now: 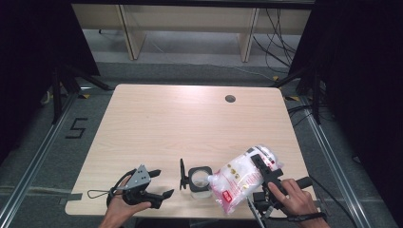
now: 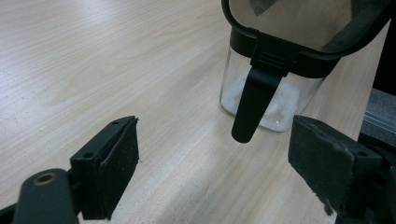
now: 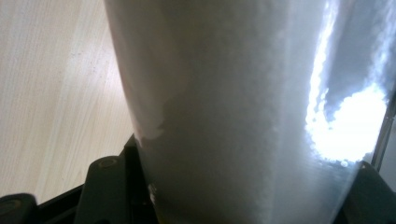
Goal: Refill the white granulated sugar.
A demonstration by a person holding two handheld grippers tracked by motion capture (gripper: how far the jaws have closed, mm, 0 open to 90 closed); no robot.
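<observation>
A clear plastic bag [image 1: 237, 179] of white grains with red print lies tilted, its lower end at the mouth of a glass jar [image 1: 199, 183]. My right gripper [image 1: 259, 164] is shut on the bag's upper part. In the right gripper view the bag [image 3: 224, 93] bulges between the jaws of that gripper [image 3: 238, 193]. The jar [image 2: 275, 100] has a black rim, a little white at the bottom, and its hinged lid [image 1: 182, 174] stands open. My left gripper [image 1: 162, 183] rests left of the jar, open, with nothing between its pads [image 2: 112, 170].
The jar and bag stand close to the front edge of a light wooden table [image 1: 180, 123]. A cable hole [image 1: 230, 99] sits at the back right. The lid's black clasp [image 2: 254, 102] hangs down in front of the jar. Dark stands flank the table.
</observation>
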